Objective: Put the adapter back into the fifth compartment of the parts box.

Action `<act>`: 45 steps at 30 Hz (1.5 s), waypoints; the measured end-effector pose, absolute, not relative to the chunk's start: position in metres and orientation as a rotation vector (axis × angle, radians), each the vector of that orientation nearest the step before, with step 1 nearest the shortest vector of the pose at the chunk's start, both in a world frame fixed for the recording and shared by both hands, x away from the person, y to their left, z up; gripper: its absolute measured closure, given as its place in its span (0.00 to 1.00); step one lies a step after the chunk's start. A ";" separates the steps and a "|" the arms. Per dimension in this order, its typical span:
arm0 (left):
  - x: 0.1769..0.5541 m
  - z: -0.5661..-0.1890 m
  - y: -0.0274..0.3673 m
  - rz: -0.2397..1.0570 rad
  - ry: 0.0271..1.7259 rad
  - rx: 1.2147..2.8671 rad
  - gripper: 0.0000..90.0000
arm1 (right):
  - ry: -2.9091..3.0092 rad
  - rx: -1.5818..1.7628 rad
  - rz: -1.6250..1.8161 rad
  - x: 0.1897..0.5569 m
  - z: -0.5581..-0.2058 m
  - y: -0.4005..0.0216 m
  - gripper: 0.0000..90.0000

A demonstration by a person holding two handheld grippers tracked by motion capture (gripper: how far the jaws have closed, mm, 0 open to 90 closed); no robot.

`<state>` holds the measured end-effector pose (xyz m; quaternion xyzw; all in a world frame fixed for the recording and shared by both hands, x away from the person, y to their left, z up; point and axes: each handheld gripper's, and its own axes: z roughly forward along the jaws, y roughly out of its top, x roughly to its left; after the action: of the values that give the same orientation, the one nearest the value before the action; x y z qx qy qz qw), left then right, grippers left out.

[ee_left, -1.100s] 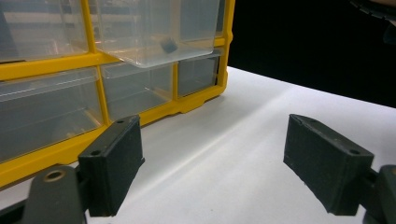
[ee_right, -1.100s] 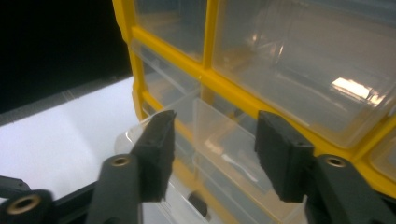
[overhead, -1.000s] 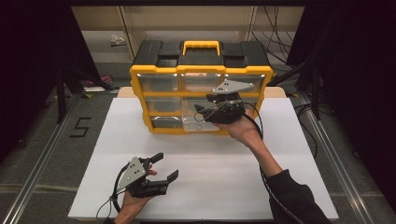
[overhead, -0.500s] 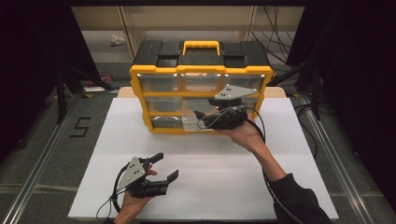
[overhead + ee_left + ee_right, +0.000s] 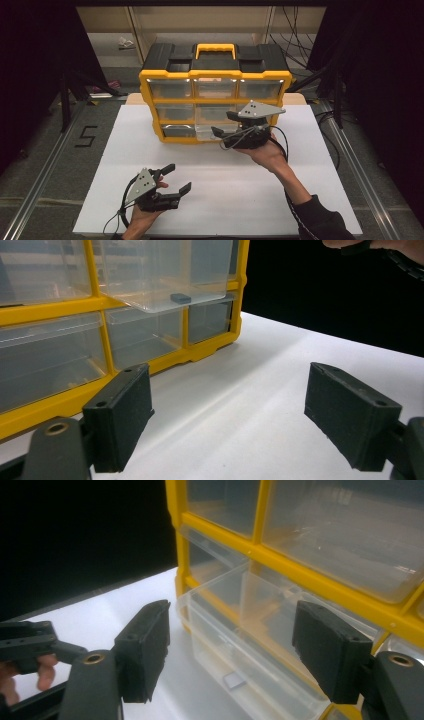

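Two jaws on our right gripper [image 5: 223, 131] had just spread, letting go of the drawer [image 5: 212, 131] and drawing back; it sat pulled out of the organizer [image 5: 215, 80]. Our left gripper [image 5: 172, 180] waited open, near left.

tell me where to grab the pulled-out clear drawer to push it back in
Take the clear drawer by its front wall, coming from the table side with the right gripper, whose open jaws, just widened, hang close in front. That wall juts out of the yellow organizer, and its top rim looks free to pinch.
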<state>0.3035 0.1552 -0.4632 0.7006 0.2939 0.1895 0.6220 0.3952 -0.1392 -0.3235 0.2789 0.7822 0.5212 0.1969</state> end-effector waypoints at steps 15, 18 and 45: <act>0.303 -0.463 0.155 0.424 0.673 1.602 0.20 | 2.171 0.744 1.517 0.373 -0.332 -0.146 0.35; 0.303 -0.463 0.156 0.421 0.672 1.599 0.20 | 2.170 0.737 1.525 0.369 -0.333 -0.147 0.35; 0.302 -0.462 0.156 0.423 0.655 1.596 0.18 | 2.136 0.781 1.595 0.345 -0.349 -0.165 0.24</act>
<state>0.3022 0.1556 -0.4624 0.6970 0.2861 0.1847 0.6310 0.3455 -0.1647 -0.3491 0.2764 0.7563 0.5647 0.1809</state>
